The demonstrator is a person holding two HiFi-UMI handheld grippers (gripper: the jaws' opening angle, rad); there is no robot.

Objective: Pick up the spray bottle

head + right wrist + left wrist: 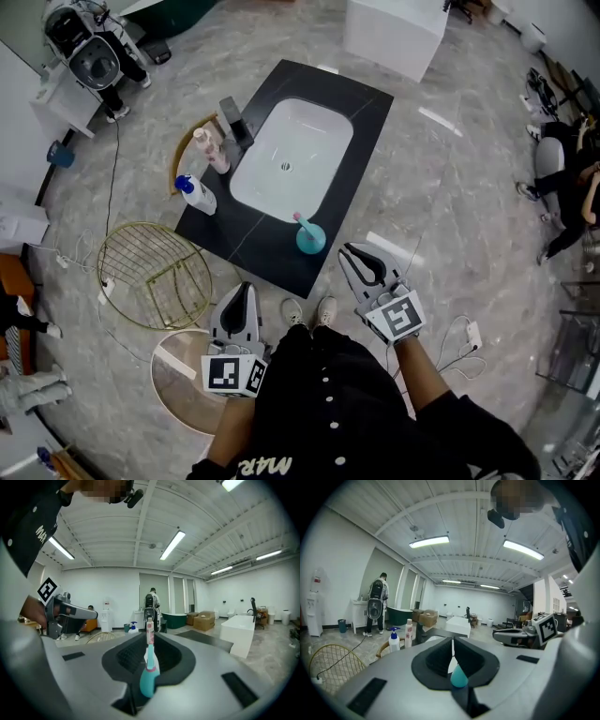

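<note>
The spray bottle (195, 194), white with a blue head, stands at the left edge of the black counter (366, 112), beside a pink bottle (214, 155). It also shows far off in the left gripper view (394, 641) and small in the right gripper view (133, 629). My left gripper (246, 289) hangs short of the counter's near edge, its jaws together and empty (453, 644). My right gripper (349, 251) sits just right of a teal cup (310, 239) with a pink toothbrush, jaws closed to a slit with nothing held (146, 639). Both point level toward the counter.
A white sink basin (291, 155) with a dark faucet (234, 120) fills the counter's middle. A gold wire basket (155, 274) and a round glass top (183, 375) lie on the floor at the left. A white block (394, 28) stands beyond, and a person (103, 56) at the far left.
</note>
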